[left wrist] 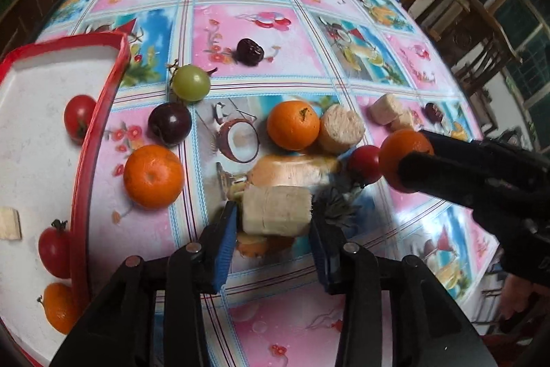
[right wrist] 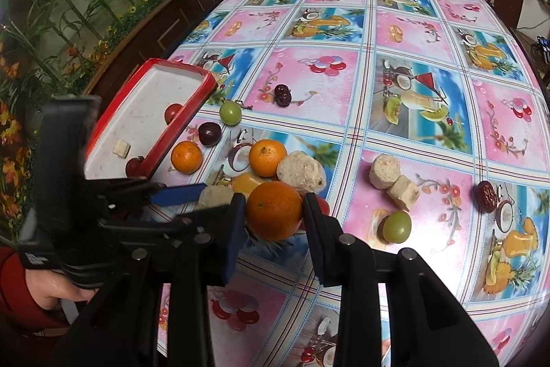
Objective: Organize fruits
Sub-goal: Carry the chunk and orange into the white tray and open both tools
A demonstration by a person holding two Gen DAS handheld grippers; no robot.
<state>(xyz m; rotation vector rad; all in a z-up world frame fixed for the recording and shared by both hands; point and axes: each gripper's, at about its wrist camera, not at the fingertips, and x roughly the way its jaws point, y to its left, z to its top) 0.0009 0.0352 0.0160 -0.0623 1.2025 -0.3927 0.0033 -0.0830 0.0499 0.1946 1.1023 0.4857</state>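
My left gripper (left wrist: 275,215) is shut on a pale beige cut chunk (left wrist: 276,210), held just above the table. My right gripper (right wrist: 275,210) is shut on an orange (right wrist: 274,210); it also shows in the left wrist view (left wrist: 405,162) at the right. A red-rimmed white tray (left wrist: 99,126) at the left holds red tomatoes (left wrist: 79,117), a small orange (left wrist: 60,308) and a pale cube (left wrist: 8,224). Loose on the table lie two oranges (left wrist: 153,176), a green fruit (left wrist: 190,83), a dark plum (left wrist: 169,123), a red tomato (left wrist: 364,164) and beige chunks (left wrist: 340,128).
The table has a pink and blue fruit-print cloth (right wrist: 412,92). A dark date (left wrist: 250,51) lies far centre, another date (right wrist: 486,196) and a green fruit (right wrist: 397,227) at the right. Wooden chairs (left wrist: 481,33) stand beyond the right edge, cabinets (right wrist: 165,19) beyond the left.
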